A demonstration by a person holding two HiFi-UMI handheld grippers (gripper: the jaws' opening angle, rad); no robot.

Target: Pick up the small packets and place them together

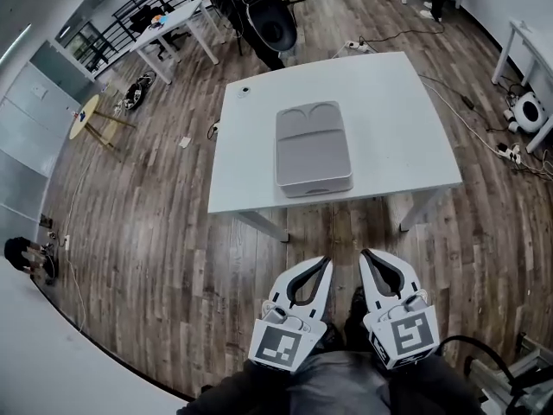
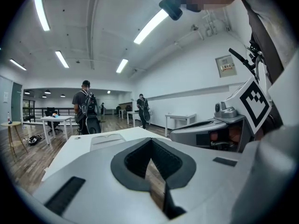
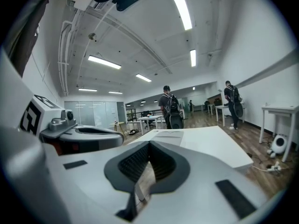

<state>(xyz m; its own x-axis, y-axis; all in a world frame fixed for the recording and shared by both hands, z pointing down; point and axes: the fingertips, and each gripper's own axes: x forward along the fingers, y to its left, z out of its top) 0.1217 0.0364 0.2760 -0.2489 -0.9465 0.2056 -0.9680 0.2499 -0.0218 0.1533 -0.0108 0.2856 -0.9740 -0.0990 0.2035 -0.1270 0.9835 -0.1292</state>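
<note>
No small packets show in any view. A grey tray-like box lies in the middle of a white table; it also appears as the flat grey box in the left gripper view and the box in the right gripper view. My left gripper and right gripper hang side by side close to my body, over the wooden floor, short of the table's near edge. Both are shut with nothing between the jaws. The left gripper and the right gripper point toward the table.
A small round object sits near the table's far left corner. A person with a backpack stands past the far edge, and another person stands further off. Cables and a power strip lie on the floor at right. Other white tables stand behind.
</note>
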